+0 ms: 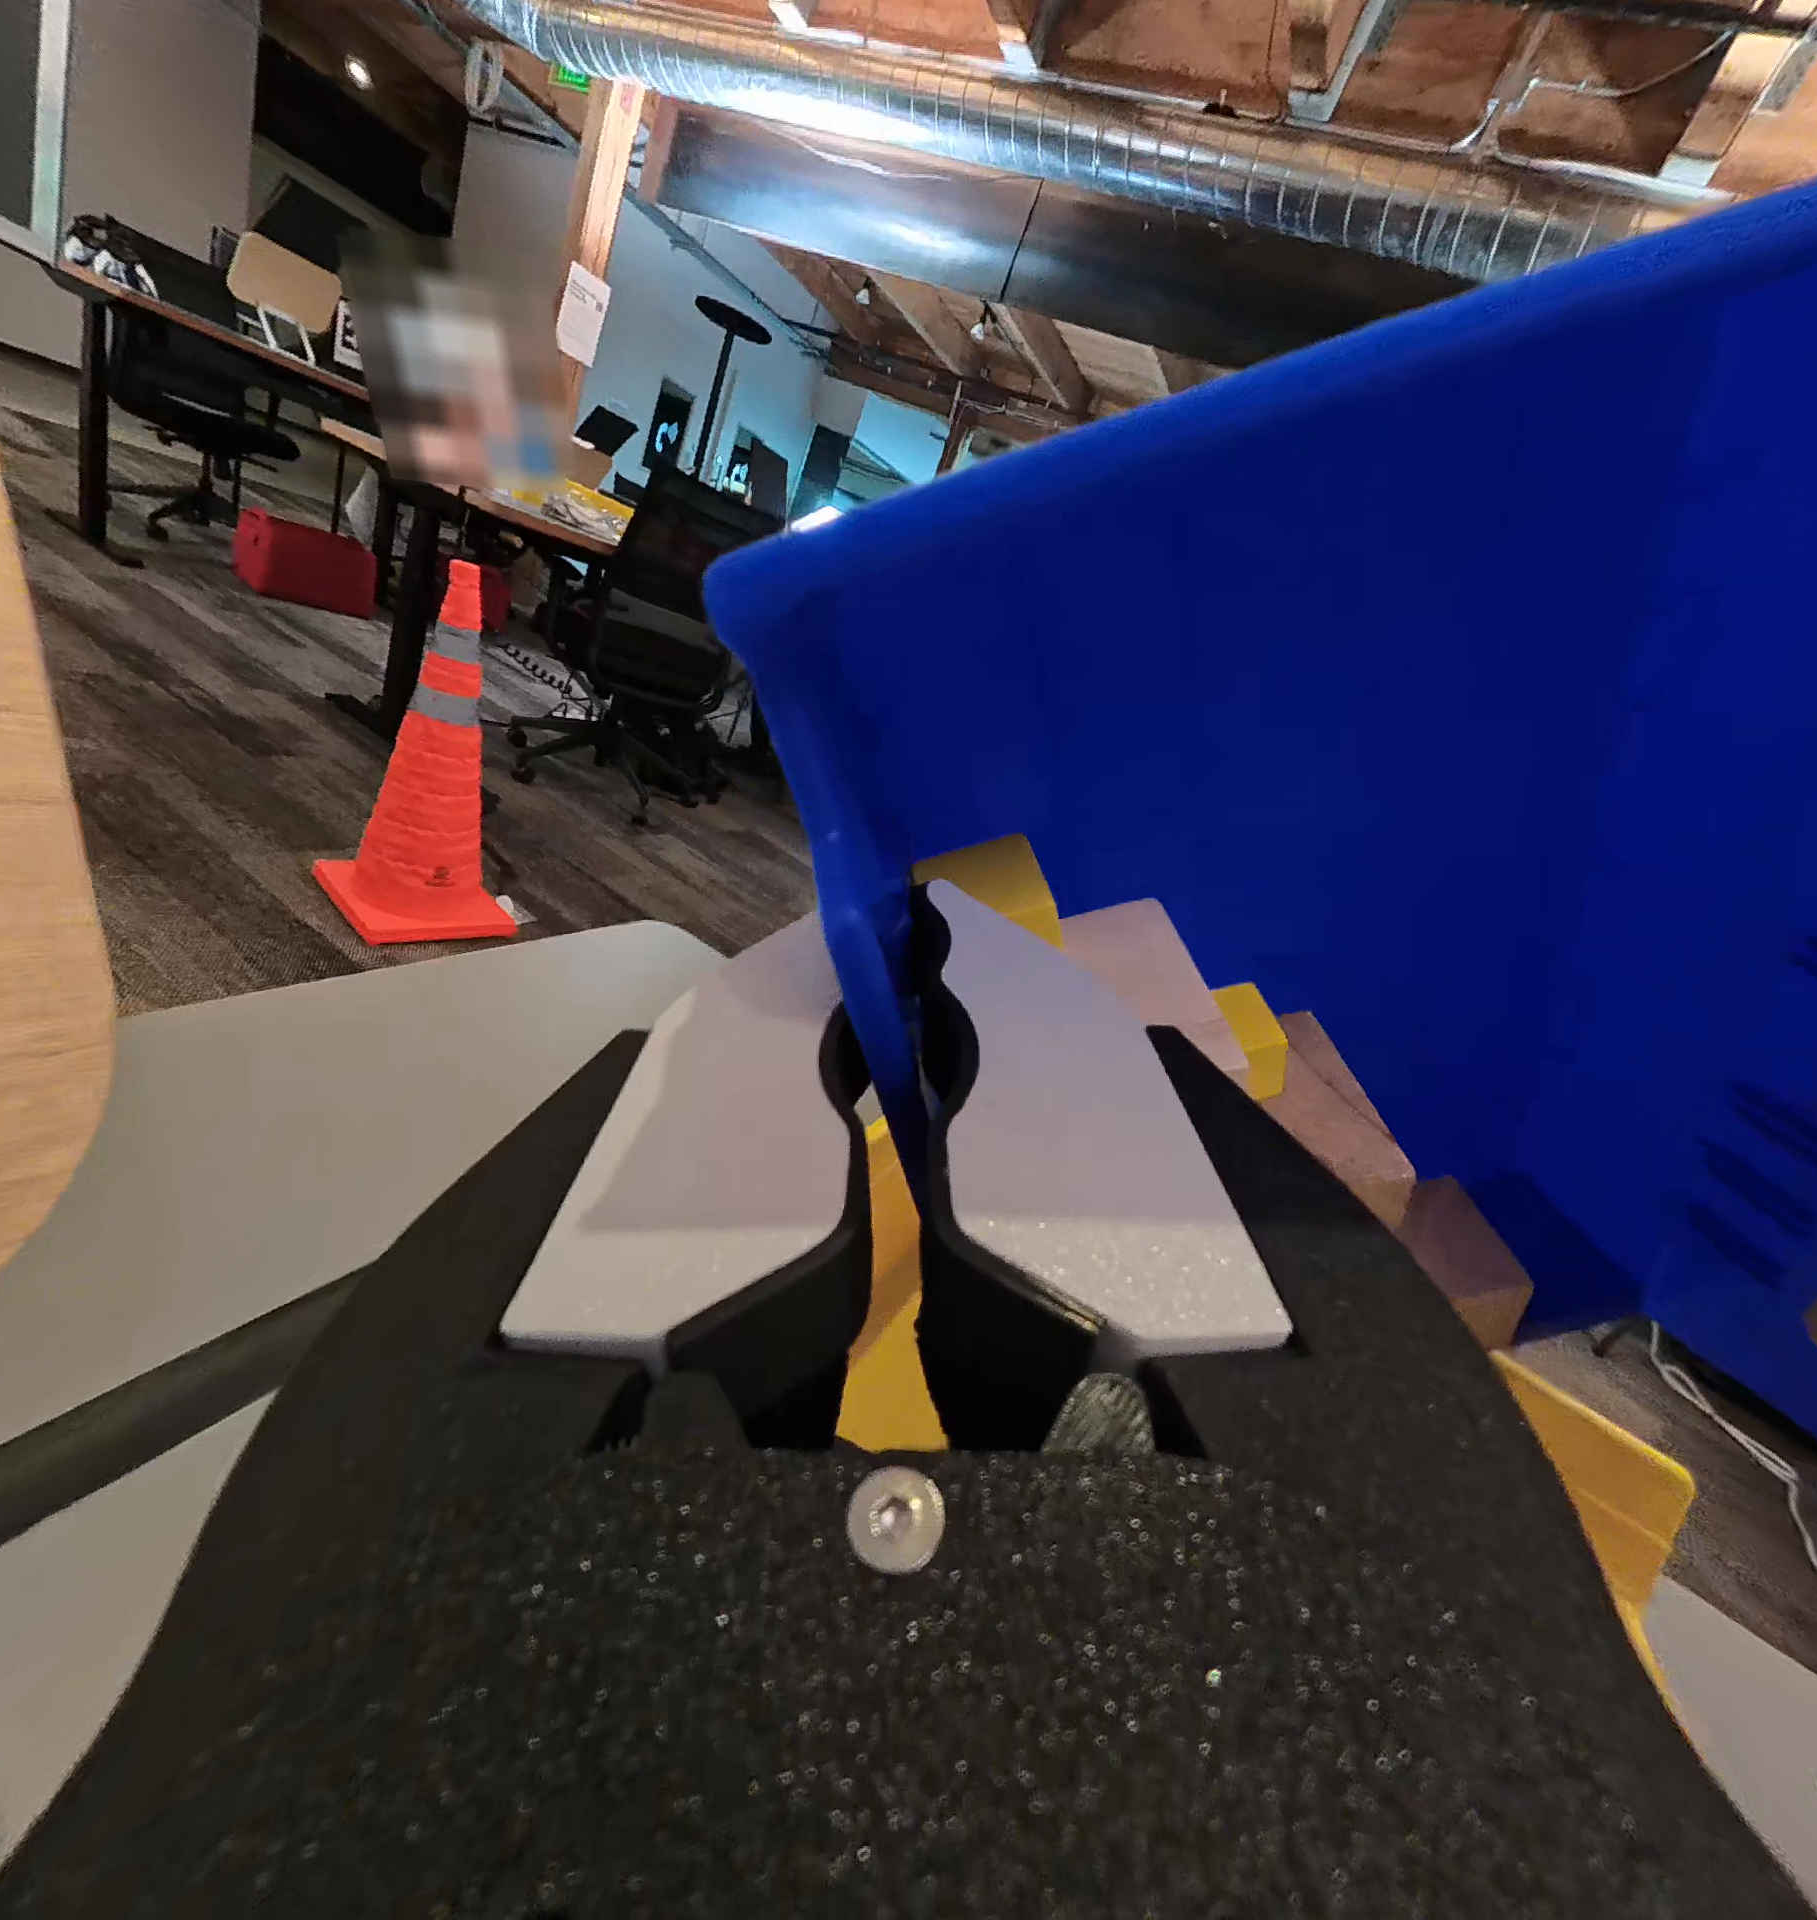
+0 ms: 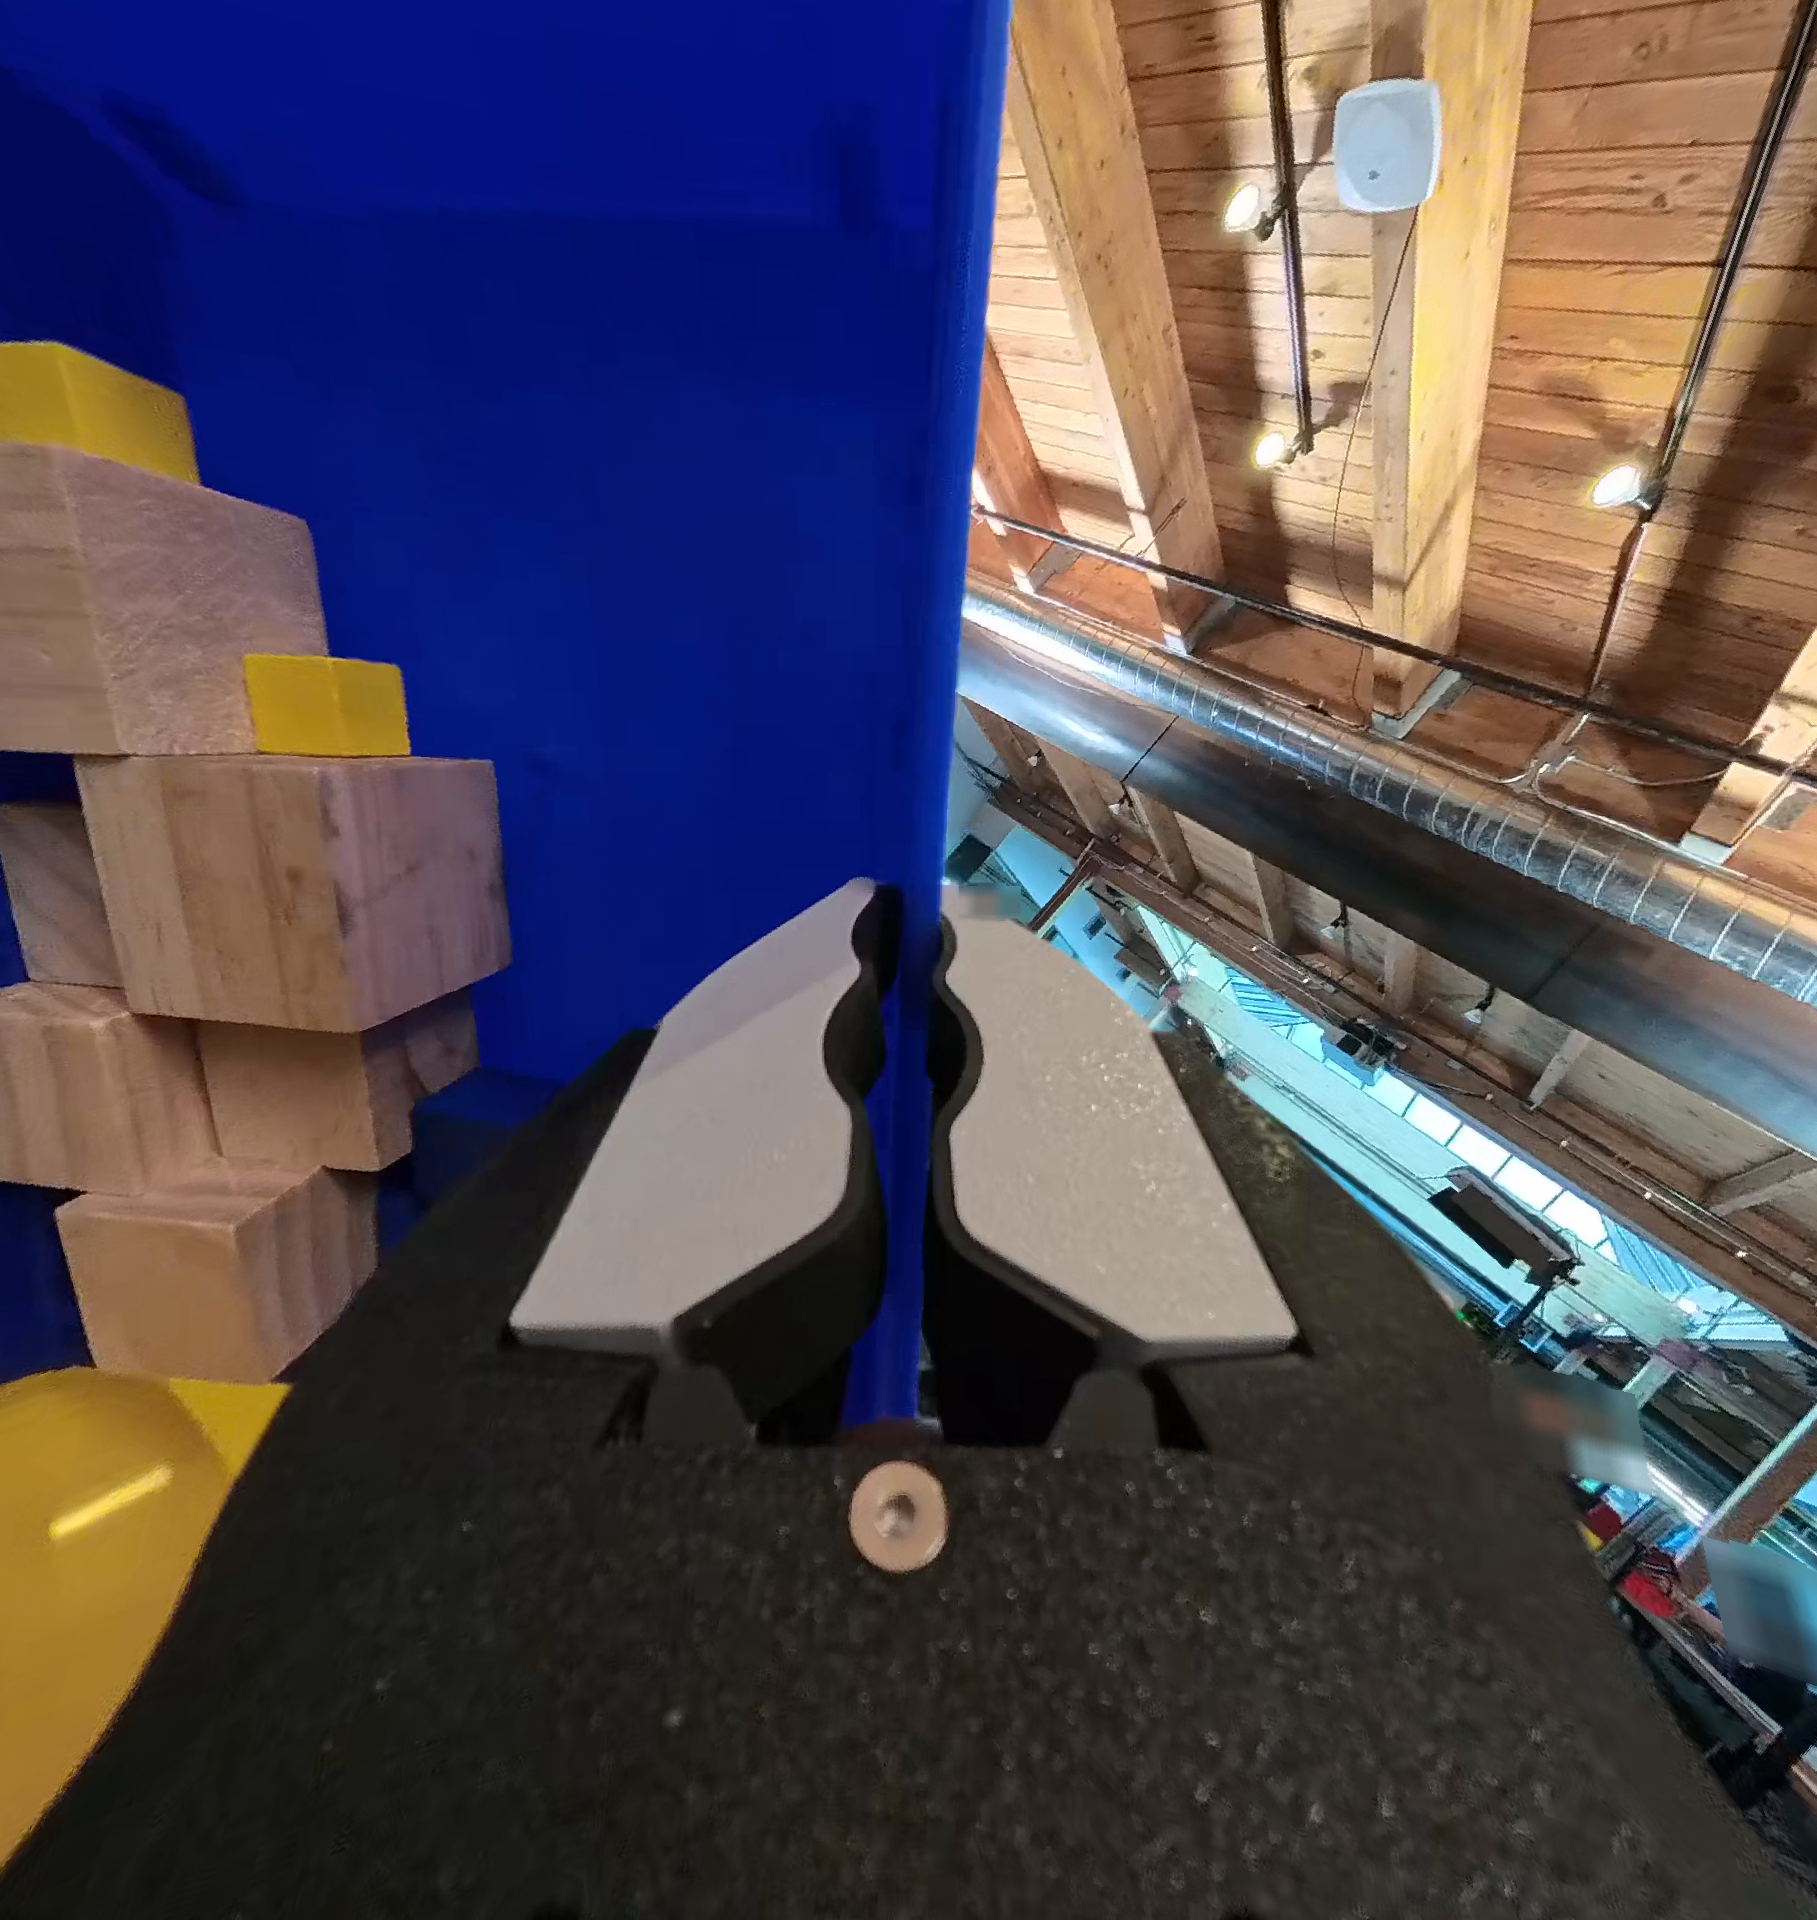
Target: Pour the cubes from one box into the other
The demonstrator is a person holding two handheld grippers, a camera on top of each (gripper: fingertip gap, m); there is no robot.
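Note:
A blue box (image 1: 1351, 779) is tipped steeply in the air. My left gripper (image 1: 899, 935) is shut on its left wall. My right gripper (image 2: 909, 925) is shut on the opposite wall of the blue box (image 2: 571, 468). Several wooden cubes (image 2: 291, 894) and small yellow cubes (image 2: 327, 707) are piled at the box's lower edge; they also show in the left wrist view (image 1: 1299, 1091). A yellow box (image 1: 1600, 1475) lies right below the blue one; its rim also shows in the right wrist view (image 2: 62, 1538).
A grey table (image 1: 312, 1122) lies under the boxes. An orange traffic cone (image 1: 431, 790) stands on the floor beyond its edge, with office chairs (image 1: 644, 665) and desks behind it. A wooden surface (image 1: 0, 831) fills the left edge.

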